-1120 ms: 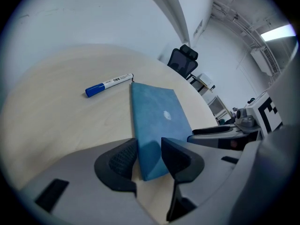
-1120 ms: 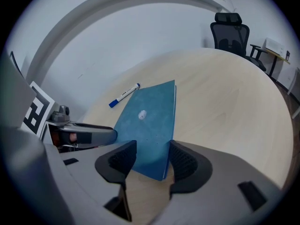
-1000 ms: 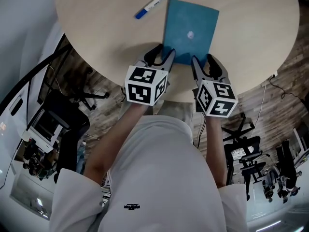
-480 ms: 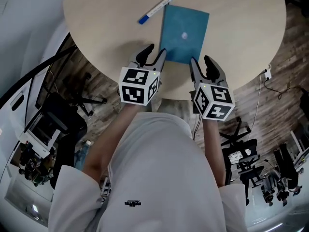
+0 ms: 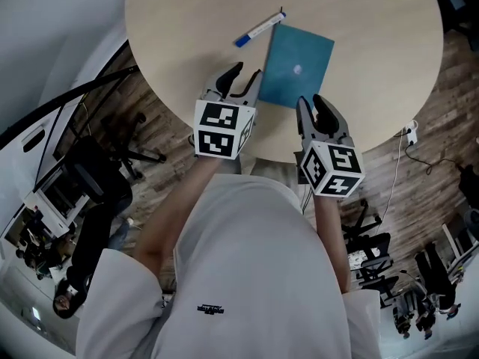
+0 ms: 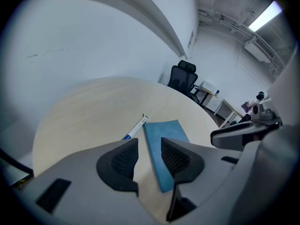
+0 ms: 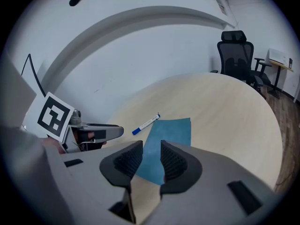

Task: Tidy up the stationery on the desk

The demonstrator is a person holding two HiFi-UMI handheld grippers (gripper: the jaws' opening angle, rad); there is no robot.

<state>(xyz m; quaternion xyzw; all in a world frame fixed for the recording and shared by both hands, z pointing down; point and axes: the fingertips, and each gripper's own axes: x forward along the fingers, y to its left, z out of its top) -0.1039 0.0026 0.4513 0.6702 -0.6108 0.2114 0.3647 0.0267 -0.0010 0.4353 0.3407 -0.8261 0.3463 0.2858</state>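
Hovering at the near edge of the round pale wooden table (image 5: pixel 187 21): left gripper (image 5: pixel 245 77), jaws apart, empty; right gripper (image 5: pixel 312 105), jaws just narrowed, nothing between. Flat teal notebook (image 5: pixel 297 66) lies ahead, white blue-capped pen (image 5: pixel 260 28) beside its far corner. Advised: descend level, pinch the notebook's near edge squarely.

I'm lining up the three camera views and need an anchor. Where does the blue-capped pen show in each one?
Head view: the pen lies slanted near the top centre, by the blue notebook's upper left corner.
Left gripper view: the pen is just left of centre, along the notebook's far left corner.
Right gripper view: the pen is at centre, left of the notebook.
Shared landmark: the blue notebook beside the pen.
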